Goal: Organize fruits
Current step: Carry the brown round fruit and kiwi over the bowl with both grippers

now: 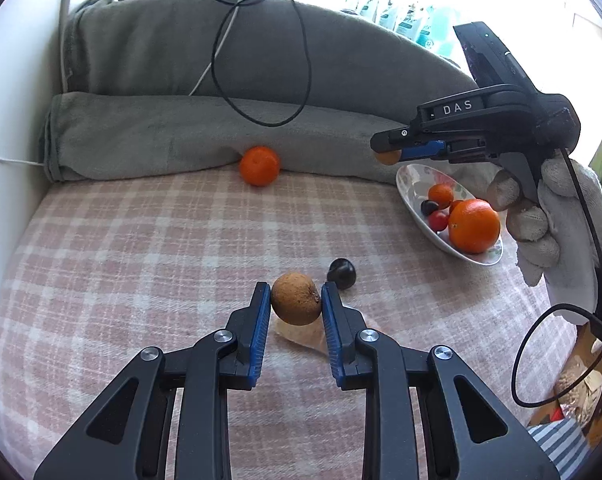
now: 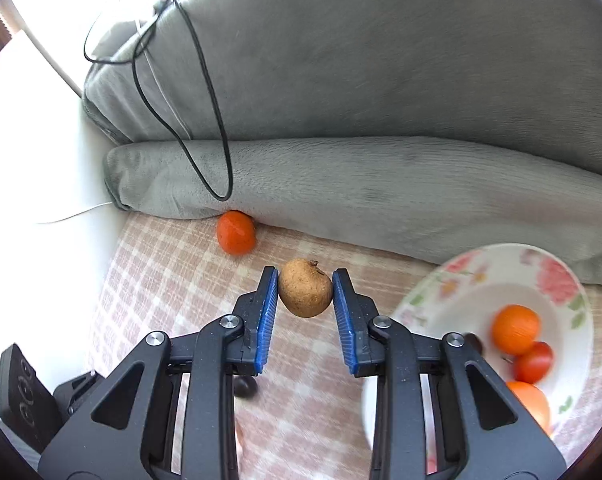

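While the left gripper (image 1: 296, 300) is clamped on a round brown rough-skinned fruit (image 1: 296, 298) above the pink plaid blanket (image 1: 141, 260), the right gripper (image 2: 305, 290) clamps a second brown fruit (image 2: 305, 288) left of the white floral ceramic bowl (image 2: 573, 280). That bowl holds oranges (image 2: 516, 329) and a red tomato (image 2: 535, 361). A loose orange (image 1: 259, 165) lies well left of the bowl, against the grey folded blanket (image 1: 149, 136).
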{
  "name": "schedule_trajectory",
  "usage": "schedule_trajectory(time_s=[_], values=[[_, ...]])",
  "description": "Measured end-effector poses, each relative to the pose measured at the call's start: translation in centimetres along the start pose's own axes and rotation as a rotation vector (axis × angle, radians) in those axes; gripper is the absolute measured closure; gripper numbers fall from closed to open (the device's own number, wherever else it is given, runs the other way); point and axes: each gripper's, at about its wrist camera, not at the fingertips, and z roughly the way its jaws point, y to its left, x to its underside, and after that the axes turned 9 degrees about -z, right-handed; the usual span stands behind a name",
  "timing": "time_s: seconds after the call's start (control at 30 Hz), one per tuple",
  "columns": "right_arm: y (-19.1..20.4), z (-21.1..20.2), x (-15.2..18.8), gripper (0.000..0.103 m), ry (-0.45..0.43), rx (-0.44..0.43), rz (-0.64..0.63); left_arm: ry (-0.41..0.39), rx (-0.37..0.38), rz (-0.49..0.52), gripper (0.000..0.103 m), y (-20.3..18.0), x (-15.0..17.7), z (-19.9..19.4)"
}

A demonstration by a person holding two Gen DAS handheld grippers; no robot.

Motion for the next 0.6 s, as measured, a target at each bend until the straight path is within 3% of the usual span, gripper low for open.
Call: schedule_trajectory(time_s=[0.6], values=[[-7.8, -7.0, 4.0, 0.074, -0.081, 0.083, 0.073, -0.005, 0.095, 0.062, 0.079, -7.3, -1.9, 2.3]])
